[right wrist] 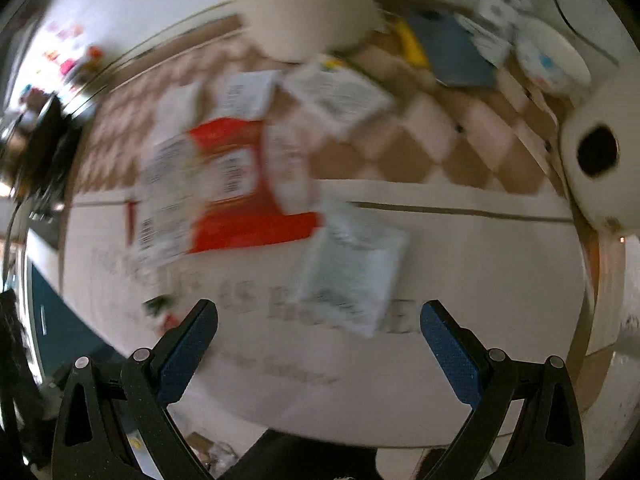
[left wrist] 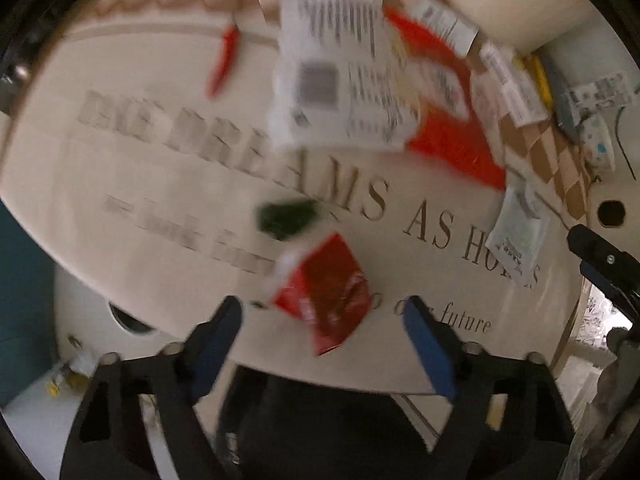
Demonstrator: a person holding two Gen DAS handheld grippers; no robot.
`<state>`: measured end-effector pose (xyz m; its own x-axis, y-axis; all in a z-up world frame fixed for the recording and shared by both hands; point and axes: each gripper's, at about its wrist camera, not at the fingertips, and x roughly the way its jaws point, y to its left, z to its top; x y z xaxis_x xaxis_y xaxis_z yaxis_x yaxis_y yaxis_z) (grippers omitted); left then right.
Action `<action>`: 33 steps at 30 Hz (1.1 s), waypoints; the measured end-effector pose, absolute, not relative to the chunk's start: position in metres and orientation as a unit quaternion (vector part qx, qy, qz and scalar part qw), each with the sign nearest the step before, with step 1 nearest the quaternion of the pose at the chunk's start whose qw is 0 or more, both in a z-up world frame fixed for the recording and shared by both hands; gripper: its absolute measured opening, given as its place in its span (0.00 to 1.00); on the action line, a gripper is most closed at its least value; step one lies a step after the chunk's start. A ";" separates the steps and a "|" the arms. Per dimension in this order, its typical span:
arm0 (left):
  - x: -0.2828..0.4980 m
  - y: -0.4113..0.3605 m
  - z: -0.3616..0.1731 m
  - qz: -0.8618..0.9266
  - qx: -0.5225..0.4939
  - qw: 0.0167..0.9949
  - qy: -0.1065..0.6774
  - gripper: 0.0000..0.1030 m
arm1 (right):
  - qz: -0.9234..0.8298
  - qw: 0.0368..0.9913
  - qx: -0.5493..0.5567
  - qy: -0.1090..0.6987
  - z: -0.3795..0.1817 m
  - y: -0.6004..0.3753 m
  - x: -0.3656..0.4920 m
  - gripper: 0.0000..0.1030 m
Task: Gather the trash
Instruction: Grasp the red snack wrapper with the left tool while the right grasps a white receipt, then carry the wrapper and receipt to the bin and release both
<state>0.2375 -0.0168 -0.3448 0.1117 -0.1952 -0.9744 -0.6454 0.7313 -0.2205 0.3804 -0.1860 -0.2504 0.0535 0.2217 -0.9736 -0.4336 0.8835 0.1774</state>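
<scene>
- Left wrist view: small red wrapper [left wrist: 324, 292], creased, lying on cream lettered cloth [left wrist: 120, 208] between the parted, empty fingers of the left gripper [left wrist: 323, 314].
- Right gripper [right wrist: 319, 314] spread wide, empty — pale blue packet [right wrist: 354, 268] just ahead.
- Blurred: white printed packet [left wrist: 340, 76], red bag [right wrist: 248, 184], cloth lettering partly covered.

Scattered wrappers [left wrist: 340, 80] — flat, on cloth

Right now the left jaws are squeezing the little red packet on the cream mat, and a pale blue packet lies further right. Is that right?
Not quite. In the left wrist view the left gripper is open, its jaws standing apart either side of the red packet, not squeezing it. The rest holds: it lies on the cream mat, with the pale blue packet further right.
</scene>
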 end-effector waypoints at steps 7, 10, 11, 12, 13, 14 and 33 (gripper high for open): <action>0.241 -0.022 -0.348 0.219 -0.302 0.662 0.650 0.29 | 0.209 0.708 -0.070 0.671 -0.295 -0.196 0.396 0.99; 0.235 -0.019 -0.342 0.247 -0.277 0.665 0.648 0.28 | 0.210 0.704 -0.083 0.673 -0.315 -0.187 0.394 0.87; 0.234 -0.019 -0.340 0.254 -0.271 0.666 0.647 0.28 | 0.209 0.704 -0.093 0.673 -0.321 -0.184 0.394 0.78; 0.232 -0.020 -0.339 0.260 -0.265 0.667 0.646 0.28 | 0.208 0.703 -0.101 0.673 -0.325 -0.182 0.393 0.78; 0.227 -0.019 -0.337 0.267 -0.262 0.667 0.644 0.28 | 0.210 0.714 -0.117 0.657 -0.326 -0.178 0.389 0.70; 0.221 -0.017 -0.336 0.273 -0.258 0.667 0.643 0.28 | 0.213 0.719 -0.129 0.649 -0.326 -0.176 0.386 0.66; 0.197 0.012 -0.242 0.366 -0.219 0.722 0.545 0.28 | 0.294 0.747 -0.138 0.580 -0.286 -0.151 0.355 0.01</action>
<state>0.1973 0.0123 -0.2417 0.1379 0.2898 -0.9471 -0.7665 0.6368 0.0832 0.3548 -0.1508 -0.2858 0.1530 0.2790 -0.9480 -0.5997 0.7887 0.1353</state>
